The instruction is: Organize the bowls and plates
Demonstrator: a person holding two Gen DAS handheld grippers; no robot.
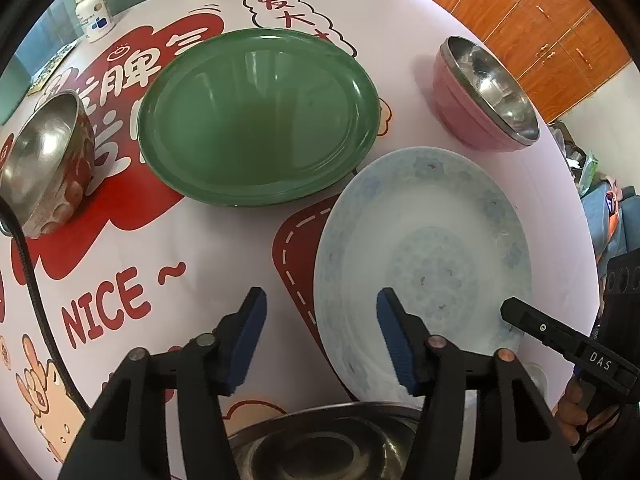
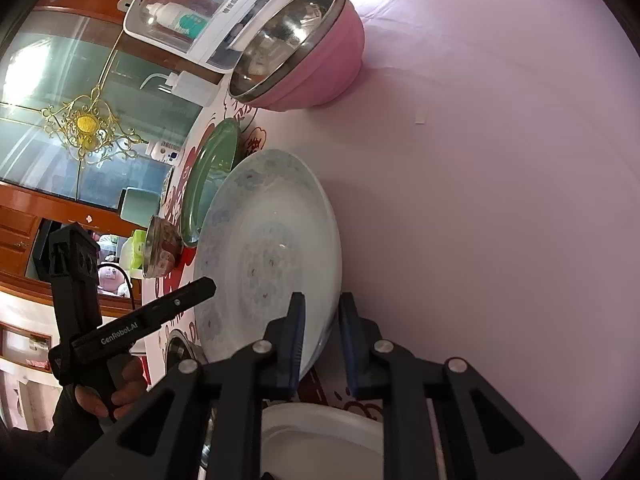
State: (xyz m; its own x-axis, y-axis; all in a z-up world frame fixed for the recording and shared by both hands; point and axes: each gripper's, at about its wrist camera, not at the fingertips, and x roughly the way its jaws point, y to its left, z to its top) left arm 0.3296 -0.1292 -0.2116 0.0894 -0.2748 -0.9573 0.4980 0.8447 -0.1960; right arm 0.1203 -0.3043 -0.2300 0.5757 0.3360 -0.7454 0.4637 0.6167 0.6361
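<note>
The round table (image 1: 224, 240), under a pale cloth printed with red cartoon shapes, carries everything. The green plate (image 1: 258, 114) lies at the middle of the table and serves as landmark. Just beside the green plate's near-right edge sits the white floral plate (image 1: 424, 240), its rim close to the green rim, possibly touching. Beyond the green plate to the right stands the pink bowl (image 1: 480, 96) with a steel lining; to the green plate's left stands a patterned steel bowl (image 1: 44, 164). A steel dish (image 1: 320, 444) lies nearer than the green plate, under the left gripper.

The left gripper (image 1: 322, 330) hangs with its jaws moderately apart, straddling the floral plate's left rim, pads clear of it, holding nothing. The right gripper (image 2: 320, 340) has its jaws drawn narrow across the floral plate's near rim; the pads seem to pinch it, though the contact is hard to read.
</note>
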